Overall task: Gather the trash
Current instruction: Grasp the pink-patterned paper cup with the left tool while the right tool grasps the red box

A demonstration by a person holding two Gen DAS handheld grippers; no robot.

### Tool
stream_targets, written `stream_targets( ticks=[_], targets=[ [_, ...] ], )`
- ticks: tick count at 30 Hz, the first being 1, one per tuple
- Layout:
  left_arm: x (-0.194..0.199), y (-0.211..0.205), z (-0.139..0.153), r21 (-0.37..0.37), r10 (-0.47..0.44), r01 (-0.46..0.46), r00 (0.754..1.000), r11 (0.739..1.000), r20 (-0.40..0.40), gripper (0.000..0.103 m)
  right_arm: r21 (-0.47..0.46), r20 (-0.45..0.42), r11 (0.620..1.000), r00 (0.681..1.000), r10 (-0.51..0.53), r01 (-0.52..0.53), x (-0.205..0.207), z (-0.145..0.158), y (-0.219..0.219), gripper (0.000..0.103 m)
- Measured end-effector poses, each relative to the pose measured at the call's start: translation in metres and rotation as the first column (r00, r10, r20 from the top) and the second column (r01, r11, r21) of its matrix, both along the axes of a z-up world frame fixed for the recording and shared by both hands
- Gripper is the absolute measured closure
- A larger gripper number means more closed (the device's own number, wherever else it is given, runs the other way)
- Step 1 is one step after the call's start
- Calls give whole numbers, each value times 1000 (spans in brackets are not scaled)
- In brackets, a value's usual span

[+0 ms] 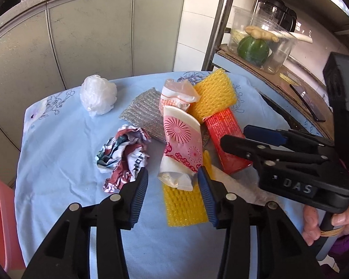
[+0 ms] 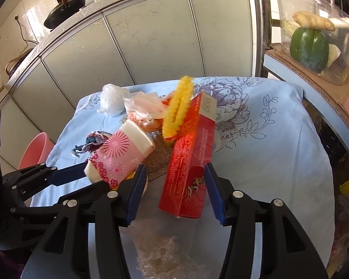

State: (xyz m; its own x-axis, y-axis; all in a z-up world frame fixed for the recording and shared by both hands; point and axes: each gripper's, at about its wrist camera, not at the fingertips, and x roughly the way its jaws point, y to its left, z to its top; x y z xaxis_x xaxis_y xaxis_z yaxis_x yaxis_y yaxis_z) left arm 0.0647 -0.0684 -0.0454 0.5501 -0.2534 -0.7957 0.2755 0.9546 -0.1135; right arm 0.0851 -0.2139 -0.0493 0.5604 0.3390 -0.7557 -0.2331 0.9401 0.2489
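Note:
A heap of trash lies on the light blue flowered cloth (image 1: 58,144). A squashed pink paper cup (image 1: 182,144) has its near end between the fingers of my left gripper (image 1: 173,174), which is open; the left pad stands clear of the cup. My right gripper (image 2: 174,168) is open too, and a red carton (image 2: 190,153) lies tilted between its fingers, close to the right pad. Around them are a yellow foam net (image 1: 211,95), a second net (image 1: 186,207) under the cup, a crumpled printed wrapper (image 1: 123,155), a white plastic ball (image 1: 97,97) and a silver mesh pad (image 1: 139,118).
A pink basin (image 2: 35,151) stands below the table's left edge. At the right, a shelf (image 1: 267,79) holds a clear tub (image 1: 263,44) with a green squash. Crumpled clear film (image 2: 158,253) lies near the front edge. Grey cabinet doors (image 1: 93,34) stand behind.

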Motion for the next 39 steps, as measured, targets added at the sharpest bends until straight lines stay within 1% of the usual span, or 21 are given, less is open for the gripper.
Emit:
stream_targets(
  ticks=[5, 7, 9, 15, 16, 19, 20, 21, 24, 30, 33, 37, 38, 39],
  targets=[
    [2, -8, -1, 0, -8, 8, 1000, 1000, 11, 59, 5, -51, 1000, 999, -17, 18, 10, -17, -8, 51],
    [2, -11, -1, 7, -6, 6, 999, 1000, 33, 62, 5, -58, 1000, 998, -19, 19, 12, -21, -9, 51],
    [3, -11, -2, 13, -1, 1, 999, 1000, 40, 63, 6, -53, 1000, 998, -21, 21, 12, -22, -10, 51],
    [4, -5, 1, -1, 23, -23, 998, 1000, 64, 66, -5, -41, 1000, 999, -15, 15, 20, -22, -9, 51],
    [4, -4, 2, -5, 21, -21, 998, 1000, 66, 74, -7, -38, 1000, 999, -12, 12, 21, -21, -8, 51],
    [0, -1, 5, -13, 16, -15, 997, 1000, 78, 73, -8, -34, 1000, 999, -6, 6, 23, -20, -7, 52],
    [-1, 0, 6, -15, 15, -14, 996, 1000, 82, 74, -6, -31, 1000, 1000, -2, 2, 23, -19, -7, 55],
    [-3, 1, 7, -15, 17, -16, 996, 1000, 88, 74, -7, -25, 1000, 1000, 0, 0, 21, -18, -7, 57],
    [-7, 5, 12, -30, 18, -15, 995, 999, 97, 74, -3, -5, 1000, 1000, 4, -4, 15, -14, -7, 59],
    [-20, 15, 24, -66, 22, -14, 993, 998, 119, 74, -4, 43, 1000, 999, 12, -12, -3, 3, -8, 60],
    [-29, 23, 32, -91, 32, -20, 991, 996, 132, 74, 14, 63, 1000, 998, 9, -10, -12, 13, -10, 60],
    [-42, 34, 42, -101, 50, -34, 986, 994, 160, 74, 37, 96, 999, 995, 5, -8, -24, 27, -11, 61],
    [-45, 37, 44, -105, 56, -39, 985, 994, 164, 74, 40, 106, 999, 994, 5, -9, -27, 31, -11, 83],
    [-48, 40, 46, -108, 62, -44, 984, 993, 168, 74, 41, 106, 999, 994, 6, -10, -28, 34, -11, 93]
  ],
)
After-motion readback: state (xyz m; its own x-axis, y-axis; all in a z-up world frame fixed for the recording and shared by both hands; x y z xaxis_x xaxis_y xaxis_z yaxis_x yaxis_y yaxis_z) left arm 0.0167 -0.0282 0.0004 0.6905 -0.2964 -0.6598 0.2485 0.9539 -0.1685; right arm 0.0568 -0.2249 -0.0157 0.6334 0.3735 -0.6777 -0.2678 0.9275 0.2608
